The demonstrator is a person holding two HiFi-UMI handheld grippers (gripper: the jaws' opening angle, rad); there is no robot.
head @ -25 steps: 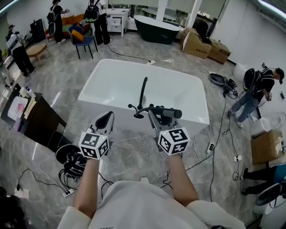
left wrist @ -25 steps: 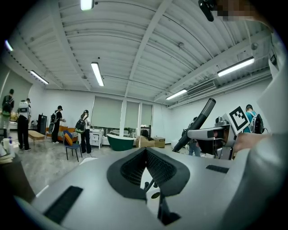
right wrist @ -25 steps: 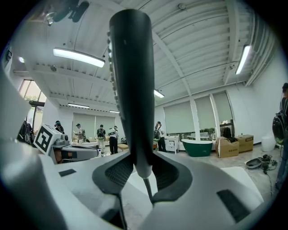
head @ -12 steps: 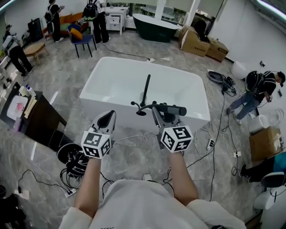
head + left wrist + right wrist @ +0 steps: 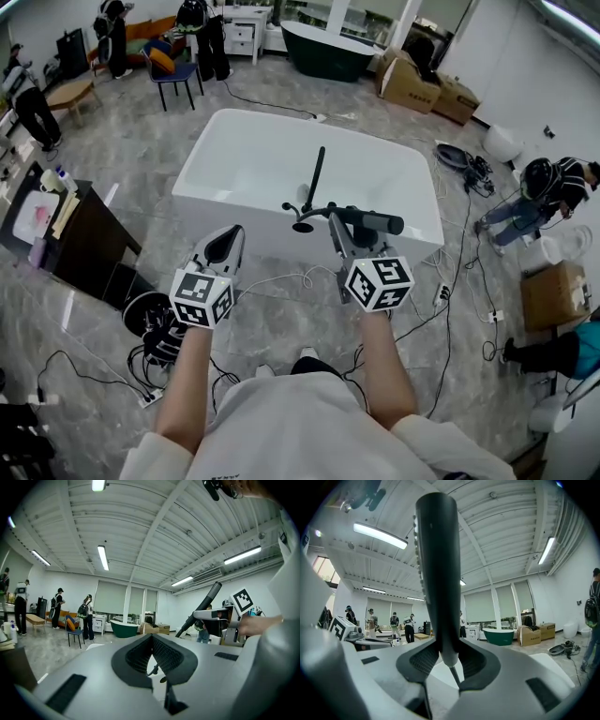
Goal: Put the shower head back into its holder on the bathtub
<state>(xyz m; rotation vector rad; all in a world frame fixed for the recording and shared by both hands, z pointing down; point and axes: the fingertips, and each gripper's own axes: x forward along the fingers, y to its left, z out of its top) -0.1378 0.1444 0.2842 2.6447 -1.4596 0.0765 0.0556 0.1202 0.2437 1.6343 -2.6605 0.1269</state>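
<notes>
A white bathtub (image 5: pixel 202 159) stands ahead, with a black faucet and its upright pipe (image 5: pixel 317 173) on the near rim. My right gripper (image 5: pixel 345 230) is shut on the black shower head (image 5: pixel 375 222), which lies crosswise just above that rim, right of the faucet. In the right gripper view the shower head (image 5: pixel 438 573) stands up between the pads of the right gripper (image 5: pixel 447 656), a thin hose hanging from its lower end. My left gripper (image 5: pixel 222 246) hovers short of the tub, left of the faucet. In its own view, the left gripper (image 5: pixel 151 639) is shut and empty, and the shower head (image 5: pixel 201 609) shows at right.
Cables and a power strip (image 5: pixel 441 305) trail over the marble floor on both sides. A dark cabinet (image 5: pixel 80 248) stands at left and black gear (image 5: pixel 155 328) lies by my left arm. Several people stand around the room, one (image 5: pixel 548 192) at right. Boxes (image 5: pixel 422 89) sit behind the tub.
Both grippers have moved a little closer to the tub's near rim. The shower head has gone along in the right one, shifting rightward in view. Neither grip has altered.
</notes>
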